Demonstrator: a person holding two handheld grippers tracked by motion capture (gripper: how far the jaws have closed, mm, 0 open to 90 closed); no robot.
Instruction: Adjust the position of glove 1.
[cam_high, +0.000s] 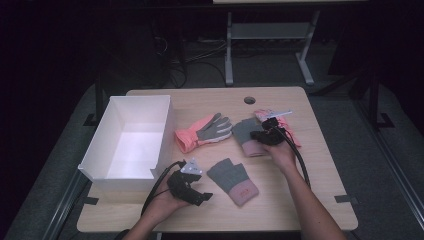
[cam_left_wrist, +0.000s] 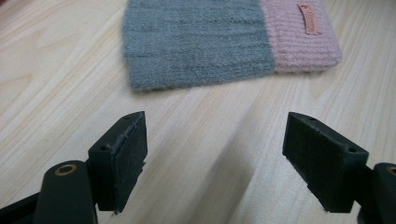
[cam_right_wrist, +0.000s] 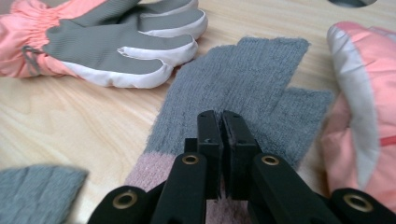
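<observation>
Gloves are lying in two pairs across the table (cam_high: 320, 200), and you are working on the knit ones first. Your right gripper (cam_right_wrist: 222, 122) is clamping down on the far knit glove (cam_right_wrist: 252, 79), its jaws pressed together with a fold of grey wool pinched between them, right where the grey body is meeting the pink cuff. Gripping at that seam is giving you thicker fabric to bite, so the glove should be hanging in one piece rather than slipping out when you are lifting it.

That glove is lying between the padded glove (cam_right_wrist: 116, 42), palm up, and the second padded glove (cam_right_wrist: 359, 121), whose edge is touching it on the other side. Pinching from above is keeping your jaws away from both neighbours.

Your left gripper (cam_left_wrist: 215, 158) is waiting with its jaws spread wide and nothing between them, hovering just above bare wood. It is pointing at the near knit glove (cam_left_wrist: 201, 42), which is lying flat just ahead of the pads with its pink cuff (cam_left_wrist: 303, 37) off to one side. Holding it ready there is probably saving you a reach once the right hand is done.

The box (cam_high: 131, 140) is sitting open at the left edge of the table, near your left hand, and looks to be where these gloves are going.
</observation>
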